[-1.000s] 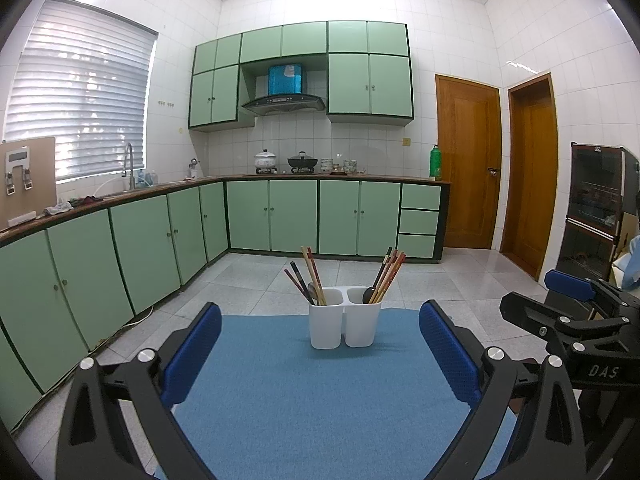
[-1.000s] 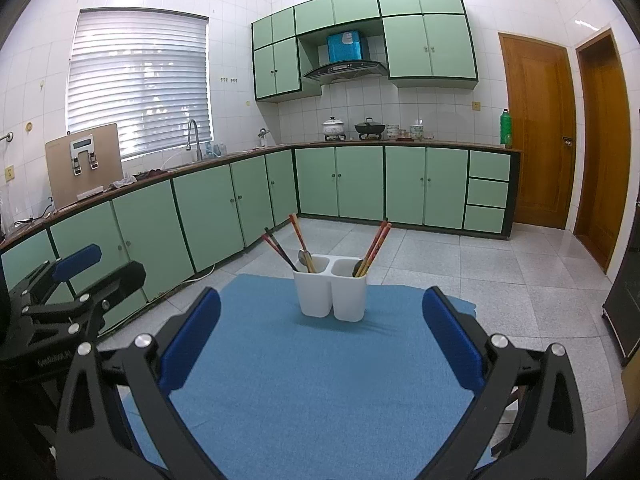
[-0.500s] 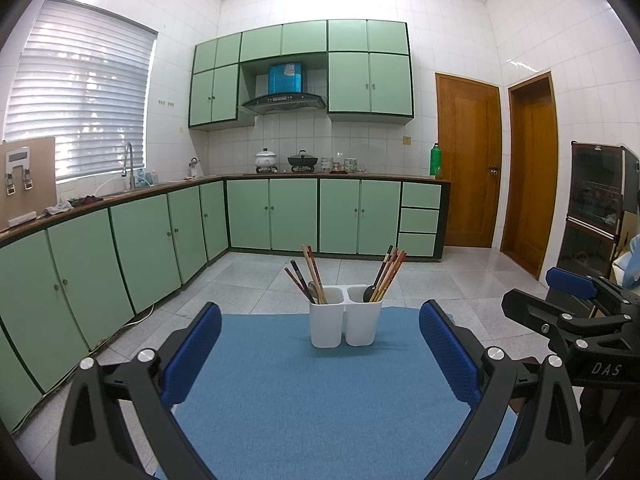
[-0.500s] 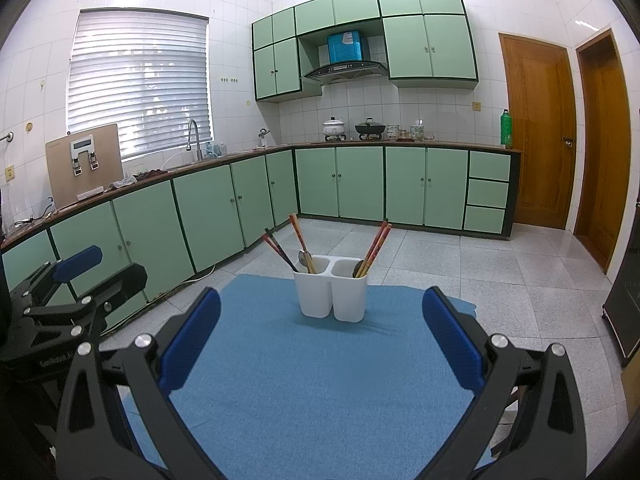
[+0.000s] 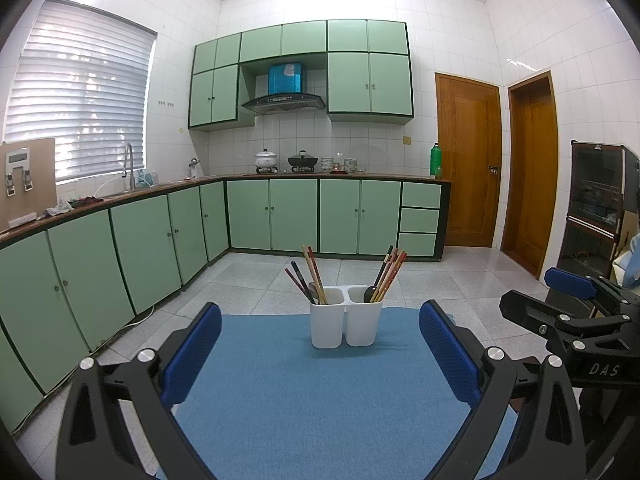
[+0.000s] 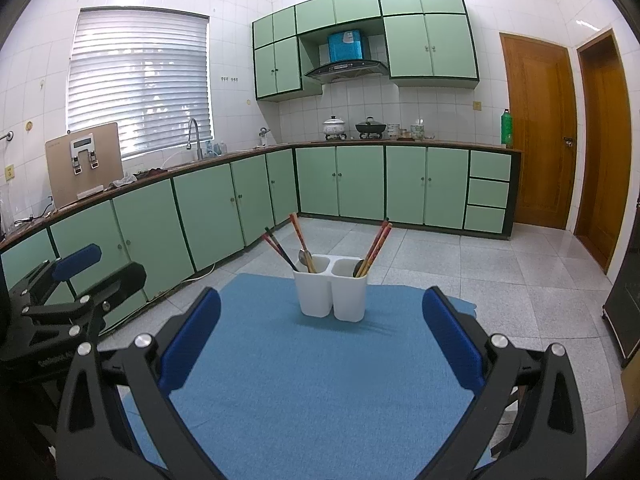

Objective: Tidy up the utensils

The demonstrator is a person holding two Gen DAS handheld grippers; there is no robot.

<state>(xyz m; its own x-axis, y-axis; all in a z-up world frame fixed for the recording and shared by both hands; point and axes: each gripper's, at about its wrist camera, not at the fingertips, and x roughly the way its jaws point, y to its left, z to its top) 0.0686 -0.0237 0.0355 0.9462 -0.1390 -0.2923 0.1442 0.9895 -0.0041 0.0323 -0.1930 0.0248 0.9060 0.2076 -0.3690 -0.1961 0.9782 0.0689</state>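
Note:
A white two-compartment utensil holder (image 5: 346,322) (image 6: 331,296) stands at the far end of a blue mat (image 5: 304,400) (image 6: 304,384). Each compartment holds chopsticks (image 5: 312,274) (image 6: 374,248) and a dark spoon (image 5: 369,293); a metal spoon (image 6: 306,258) sits in the left one. My left gripper (image 5: 320,354) is open over the near mat, nothing between its blue pads. My right gripper (image 6: 322,344) is open too and holds nothing. Each gripper shows at the edge of the other's view: the right gripper (image 5: 568,304) and the left gripper (image 6: 76,280).
Green cabinets (image 5: 292,216) run along the left and back walls under a counter with pots (image 5: 266,160), a sink tap (image 5: 128,164) and a green bottle (image 5: 435,160). Two wooden doors (image 5: 468,168) stand at the right. A dark cabinet (image 5: 596,208) is at the far right. Tiled floor surrounds the mat.

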